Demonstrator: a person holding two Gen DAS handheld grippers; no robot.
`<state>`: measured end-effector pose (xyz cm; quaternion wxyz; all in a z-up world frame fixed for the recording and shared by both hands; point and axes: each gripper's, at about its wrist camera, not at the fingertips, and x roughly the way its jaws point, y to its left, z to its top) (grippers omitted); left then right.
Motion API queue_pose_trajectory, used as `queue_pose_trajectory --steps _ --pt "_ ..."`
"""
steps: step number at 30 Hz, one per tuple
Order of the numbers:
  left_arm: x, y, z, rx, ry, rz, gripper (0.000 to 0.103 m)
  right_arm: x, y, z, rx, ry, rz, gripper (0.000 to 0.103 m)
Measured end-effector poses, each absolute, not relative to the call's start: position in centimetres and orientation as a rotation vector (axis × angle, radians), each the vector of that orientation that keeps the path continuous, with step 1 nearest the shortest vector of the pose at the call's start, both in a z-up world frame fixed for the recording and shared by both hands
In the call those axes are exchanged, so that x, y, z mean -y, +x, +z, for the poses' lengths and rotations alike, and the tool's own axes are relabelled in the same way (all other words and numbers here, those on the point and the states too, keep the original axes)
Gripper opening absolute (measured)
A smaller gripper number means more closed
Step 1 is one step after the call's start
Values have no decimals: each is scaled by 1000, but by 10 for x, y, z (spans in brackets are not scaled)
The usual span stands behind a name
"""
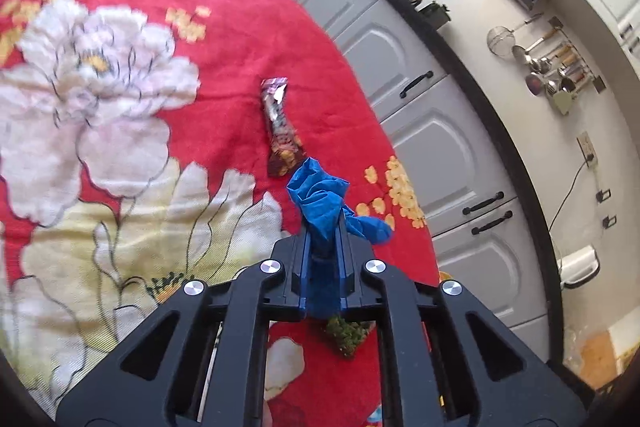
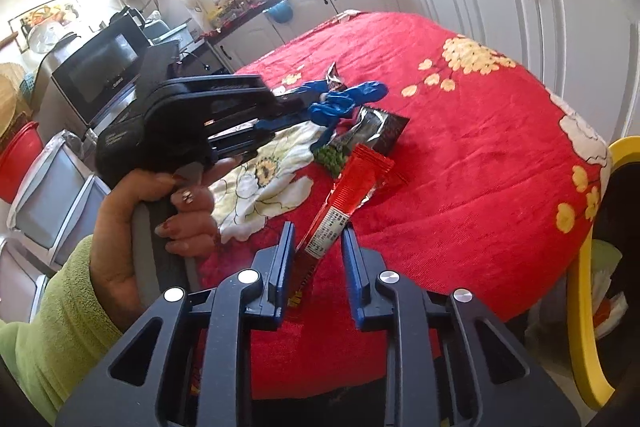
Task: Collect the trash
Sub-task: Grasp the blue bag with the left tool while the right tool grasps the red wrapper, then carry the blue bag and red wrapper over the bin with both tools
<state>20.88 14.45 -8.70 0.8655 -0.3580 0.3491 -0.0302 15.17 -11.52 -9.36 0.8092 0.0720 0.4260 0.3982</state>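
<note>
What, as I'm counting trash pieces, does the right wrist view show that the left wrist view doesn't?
Only right wrist: a red wrapper pinched in the right tongs, a black wrapper, and the hand holding the other tool. Only left wrist: hanging utensils on the wall. Both: the left tongs shut on a crumpled blue glove, a green scrap, the red floral cloth.

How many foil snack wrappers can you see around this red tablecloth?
3: a long red wrapper between the right tongs, a black foil wrapper beyond it, a silver-brown wrapper past the blue crumpled plastic. More may be hidden.
</note>
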Motion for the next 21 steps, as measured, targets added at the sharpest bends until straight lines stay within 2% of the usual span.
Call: queue_pose_trajectory --steps 1,8,10,21 --pt "-143 206 -82 -717 -738 -63 5 117 151 -93 -904 157 852 18" --pt "-129 189 -48 -645 -646 -74 5 128 155 -80 -861 177 837 16" --pt "-122 186 -40 -634 -625 -89 5 135 156 -76 -845 185 827 13" --pt "-63 179 -12 -610 -483 -189 5 184 169 -57 -772 239 741 13"
